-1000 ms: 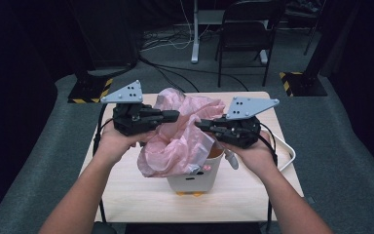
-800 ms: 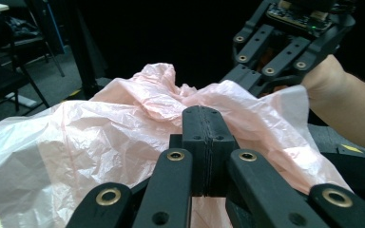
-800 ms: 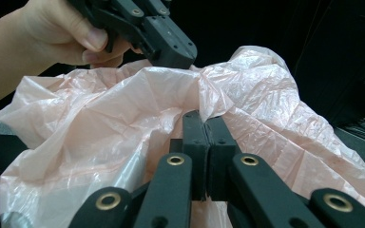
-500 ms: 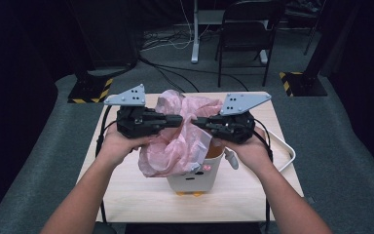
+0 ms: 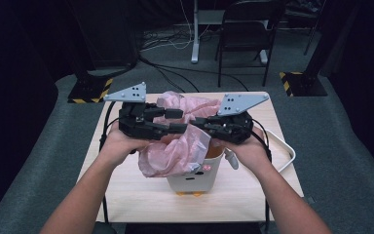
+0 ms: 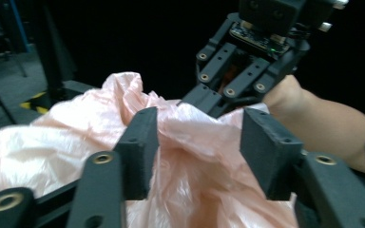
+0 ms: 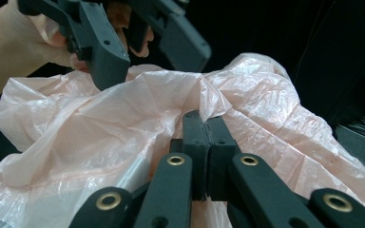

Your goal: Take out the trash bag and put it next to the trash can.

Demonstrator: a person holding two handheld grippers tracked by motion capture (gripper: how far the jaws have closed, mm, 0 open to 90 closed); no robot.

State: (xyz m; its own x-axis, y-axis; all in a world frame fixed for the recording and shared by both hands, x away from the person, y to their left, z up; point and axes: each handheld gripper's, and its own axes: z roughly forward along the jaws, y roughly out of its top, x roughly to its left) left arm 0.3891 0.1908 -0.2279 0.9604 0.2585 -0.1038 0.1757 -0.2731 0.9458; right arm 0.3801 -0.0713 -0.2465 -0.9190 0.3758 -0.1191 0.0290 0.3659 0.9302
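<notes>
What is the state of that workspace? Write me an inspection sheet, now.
Surface: light wooden table, bare around the job's things.
Job's things: pink plastic bag bunched over the mouth of a white bin, not yet spread over its rim.
Clutter: white tray at the table's right edge.
Grippers: left tongs open, jaws just been opening, bag film between them but not pinched; right tongs shut on the bag.
Cables: black tong cable hangs off the table's left side; floor cables behind.
Surroundings: black chair, striped stand base, grey carpet.
</notes>
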